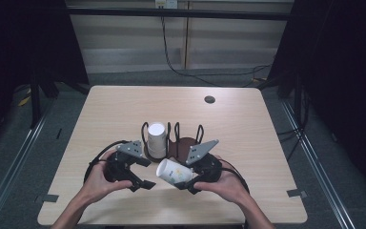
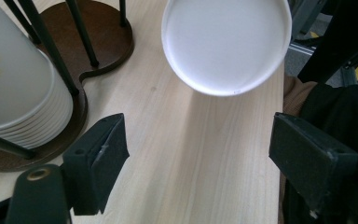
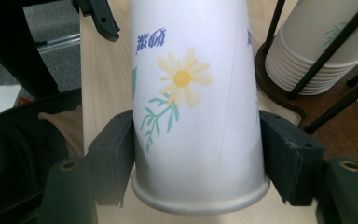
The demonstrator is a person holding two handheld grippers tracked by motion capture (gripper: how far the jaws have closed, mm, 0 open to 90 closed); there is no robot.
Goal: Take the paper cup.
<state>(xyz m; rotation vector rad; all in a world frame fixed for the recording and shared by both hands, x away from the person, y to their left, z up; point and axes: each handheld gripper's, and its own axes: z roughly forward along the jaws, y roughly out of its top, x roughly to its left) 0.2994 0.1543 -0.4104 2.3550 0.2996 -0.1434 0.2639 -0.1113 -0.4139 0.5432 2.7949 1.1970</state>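
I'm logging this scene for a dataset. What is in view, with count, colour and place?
Held cup: one, white with a daisy print, lying tilted between the right gripper's jaws, over the table's near middle.
Cup stack: one stack, white, upside down in the holder's left bay.
Holder: one, dark brown base with black wire posts, table centre; its right bay is empty.
Table: one, light wood.
Disc: one, dark, far right of the tabletop.
Left gripper: one, black, open, left of the held cup.
Right gripper: one, black, shut on the held cup.
Hands: two, holding the grippers at the near edge.
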